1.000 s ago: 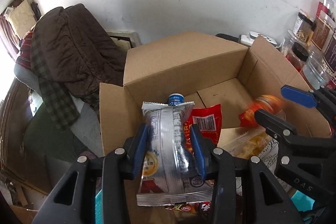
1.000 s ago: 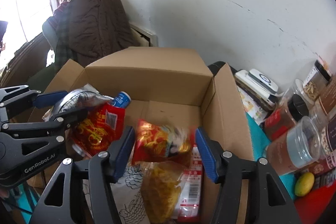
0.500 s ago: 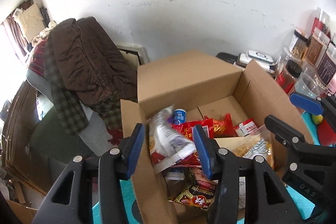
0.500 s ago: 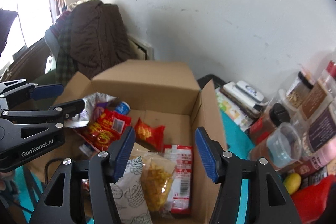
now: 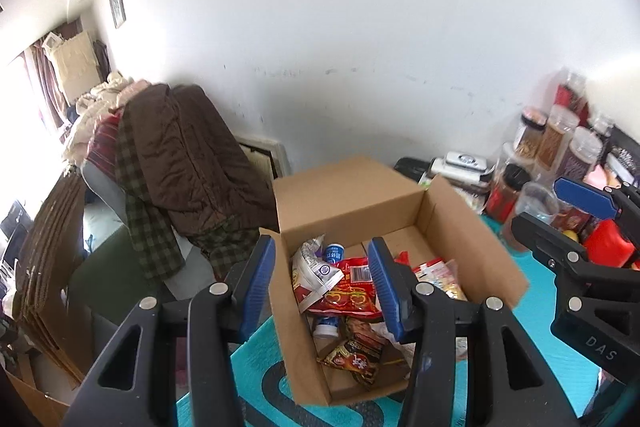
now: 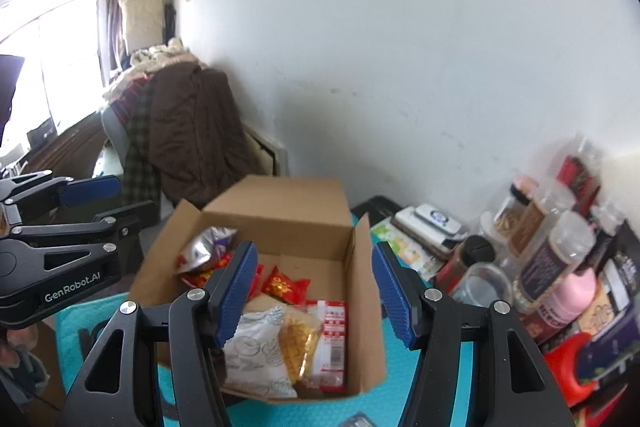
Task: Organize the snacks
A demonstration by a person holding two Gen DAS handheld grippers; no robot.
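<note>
Both the left gripper [image 5: 322, 277] and right gripper [image 6: 314, 293], jaws released and empty, have risen from the cardboard box [image 6: 288, 199] at lower centre, leaving the silver packet [image 5: 312, 267] and red packet [image 6: 285, 286] deposited inside

The left black plastic two-finger gripper [image 5: 322, 277] has ribbed blue pads [image 5: 383, 277], triangular cut-outs and silver screws; white "GenRobot.AI" lettering marks its side. The matching right black gripper [image 6: 316, 297] bears raised "DAS" lettering on its side.
</note>
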